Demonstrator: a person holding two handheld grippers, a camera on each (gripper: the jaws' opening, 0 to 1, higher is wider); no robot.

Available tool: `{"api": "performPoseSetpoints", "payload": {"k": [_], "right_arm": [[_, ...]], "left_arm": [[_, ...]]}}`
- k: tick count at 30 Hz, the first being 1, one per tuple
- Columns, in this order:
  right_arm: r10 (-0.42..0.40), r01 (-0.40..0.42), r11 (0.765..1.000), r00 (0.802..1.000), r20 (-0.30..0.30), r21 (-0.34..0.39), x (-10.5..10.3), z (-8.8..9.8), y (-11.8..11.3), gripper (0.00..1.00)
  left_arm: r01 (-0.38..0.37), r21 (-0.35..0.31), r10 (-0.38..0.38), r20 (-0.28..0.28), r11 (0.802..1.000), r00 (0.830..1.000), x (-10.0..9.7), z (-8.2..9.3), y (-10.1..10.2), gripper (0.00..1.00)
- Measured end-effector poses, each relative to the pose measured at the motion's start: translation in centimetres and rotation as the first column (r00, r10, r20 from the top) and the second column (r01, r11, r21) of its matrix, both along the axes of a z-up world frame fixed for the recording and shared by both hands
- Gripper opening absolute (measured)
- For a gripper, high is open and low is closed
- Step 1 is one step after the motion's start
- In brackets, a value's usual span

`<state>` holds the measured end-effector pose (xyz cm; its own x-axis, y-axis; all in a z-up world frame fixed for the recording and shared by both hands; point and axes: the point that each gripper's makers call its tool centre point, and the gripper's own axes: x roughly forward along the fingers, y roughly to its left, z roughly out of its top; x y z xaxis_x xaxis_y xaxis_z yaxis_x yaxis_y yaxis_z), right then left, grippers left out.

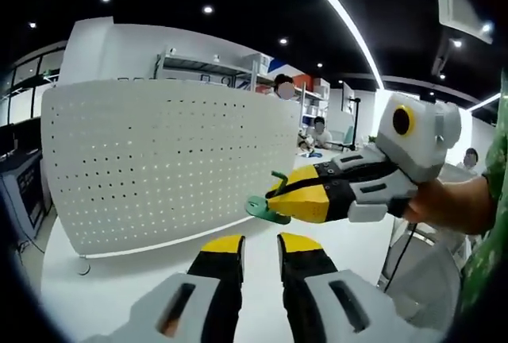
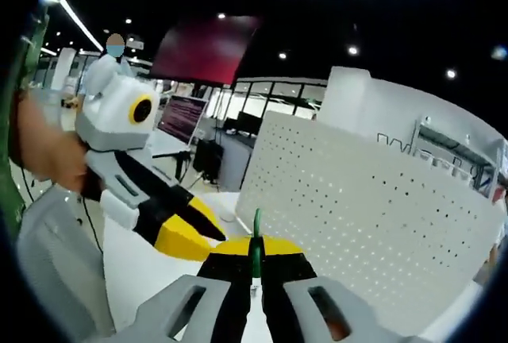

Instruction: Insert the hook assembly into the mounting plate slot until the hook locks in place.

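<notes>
So the right gripper [image 2: 255,257] is clamped on the green hook [image 2: 256,240] just in front of the white pegboard [image 2: 373,208], while the left gripper [image 1: 259,244] sits released, jaws apart.

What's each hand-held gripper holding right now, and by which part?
The right hand-held gripper is shut on the green hook, pinching its rear end, with the curved front projecting toward the white pegboard. The left hand-held gripper is open and holds nothing.
</notes>
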<state>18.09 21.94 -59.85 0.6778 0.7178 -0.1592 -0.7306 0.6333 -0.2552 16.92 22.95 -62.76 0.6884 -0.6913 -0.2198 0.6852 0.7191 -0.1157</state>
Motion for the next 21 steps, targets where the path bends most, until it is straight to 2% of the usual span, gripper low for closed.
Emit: {"api": "performPoseSetpoints", "payload": {"k": [3,13,16,21], "right_arm": [[0.004,-0.004,0.999,1.0,-0.014,0.032,-0.15,0.24,0.05,0.01],[0.011,-0.01,0.999,1.0,-0.013,0.048,-0.65,0.22,0.27,0.01],[0.014,-0.013,0.999,1.0,-0.013,0.047,-0.79,0.22,0.41,0.01],[0.016,-0.015,0.999,1.0,-0.012,0.047,-0.77,0.32,0.54,0.01]], "left_arm": [[0.005,-0.029,-0.006,-0.003,1.0,1.0,-0.03,0.41,-0.45,0.17],[0.004,-0.104,-0.009,-0.05,0.995,0.999,-0.1,0.74,-0.68,0.14],[-0.002,-0.108,-0.004,-0.053,0.994,0.999,0.0,0.75,-0.53,0.13],[-0.011,-0.085,0.009,-0.025,0.996,1.0,0.25,0.9,-0.15,0.1]]}}
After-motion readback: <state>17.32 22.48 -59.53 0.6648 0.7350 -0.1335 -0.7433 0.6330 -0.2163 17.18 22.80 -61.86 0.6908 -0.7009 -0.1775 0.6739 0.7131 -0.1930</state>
